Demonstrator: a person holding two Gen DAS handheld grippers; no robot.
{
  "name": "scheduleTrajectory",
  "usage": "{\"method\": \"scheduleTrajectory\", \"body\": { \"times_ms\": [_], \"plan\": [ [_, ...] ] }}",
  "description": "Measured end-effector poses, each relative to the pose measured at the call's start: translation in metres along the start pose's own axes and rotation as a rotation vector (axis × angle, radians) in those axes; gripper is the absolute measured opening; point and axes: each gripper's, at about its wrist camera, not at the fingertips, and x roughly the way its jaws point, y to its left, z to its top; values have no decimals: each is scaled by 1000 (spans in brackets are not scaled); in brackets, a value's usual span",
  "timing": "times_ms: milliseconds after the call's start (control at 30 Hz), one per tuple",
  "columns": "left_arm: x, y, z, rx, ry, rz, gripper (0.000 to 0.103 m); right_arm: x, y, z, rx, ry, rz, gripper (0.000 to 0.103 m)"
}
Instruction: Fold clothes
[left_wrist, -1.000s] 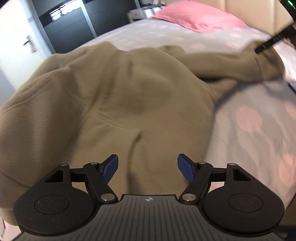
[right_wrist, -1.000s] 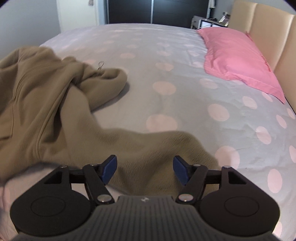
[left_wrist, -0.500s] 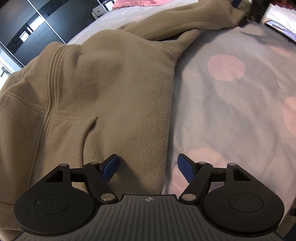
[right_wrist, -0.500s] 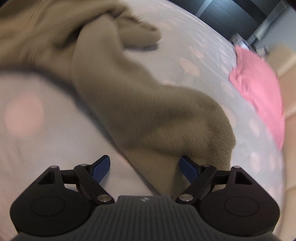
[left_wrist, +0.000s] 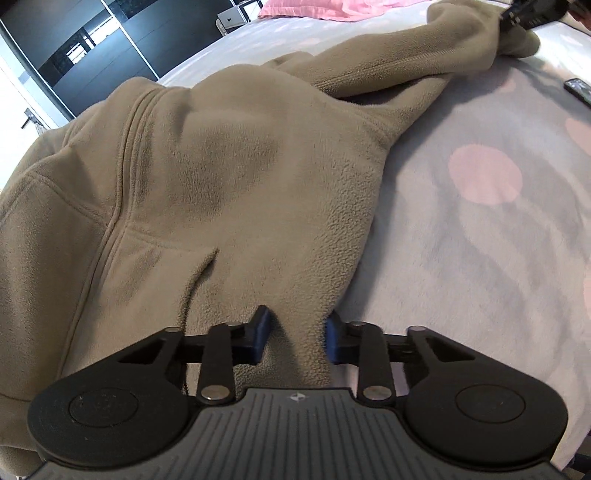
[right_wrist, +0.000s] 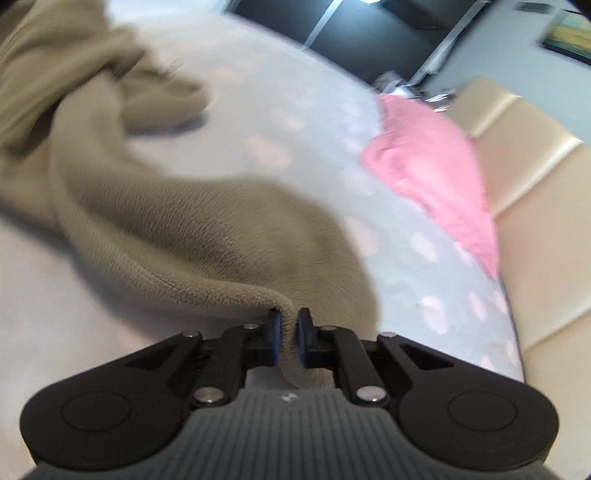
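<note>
Both tongs are pinching the tan fleece hoodie sprawled on the bed, left tongs at its edge, right tongs on a sleeve end, so I'd guess it needs spreading flat next.

The left gripper sits low in the centre of its own view, its blue fingertips drawn partway together and pressing a ridge of fabric between them. The right gripper sits bottom centre in its view, jaws nearly touching, clamped on a thin fold (this view is blurred). Its dark body also shows at the upper right of the left view.
</note>
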Motion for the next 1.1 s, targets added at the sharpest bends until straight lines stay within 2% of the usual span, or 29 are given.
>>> {"method": "scheduleTrajectory", "body": {
  "times_ms": [33, 67, 133, 267, 333, 400, 533, 700, 833, 867, 900, 933, 1033, 1100],
  "plan": [
    [-4, 1, 2, -2, -9, 0, 12, -3, -5, 4, 36, -11, -17, 9],
    [-7, 2, 5, -4, -18, 0, 10, -6, -10, 7, 73, -21, -34, 8],
    [-15, 4, 10, -8, -34, -2, 9, -12, -21, 15, 150, -39, -63, 8],
    [-42, 11, 22, -2, -68, -8, 8, -22, -59, 32, 318, -49, -65, 8],
    [-55, 15, 32, -35, -76, -31, 8, -26, -76, 44, 342, -73, -79, 8],
    [-68, 18, 42, -61, -85, -62, 7, -28, -86, 58, 310, -101, -123, 8],
    [-88, 1, 69, -50, -104, -176, 7, -28, -116, 85, 286, -115, -211, 8],
    [-112, -20, 102, -39, -129, -322, 7, -20, -152, 106, 251, -95, -364, 8],
    [-119, -40, 128, -57, -161, -487, 4, -9, -178, 111, 252, -68, -478, 8],
    [-120, -47, 135, -56, -176, -542, 0, -6, -185, 111, 258, -60, -503, 8],
    [-122, -54, 142, -60, -194, -626, 0, -4, -191, 111, 270, -51, -523, 8],
    [-125, -62, 149, -54, -211, -672, 0, -1, -197, 111, 283, -38, -529, 8],
    [-129, -90, 168, 7, -256, -627, 0, 15, -203, 105, 318, 19, -488, 8],
    [-118, -93, 175, -11, -215, -664, 0, 28, -197, 99, 299, 50, -476, 10]
  ]
}}
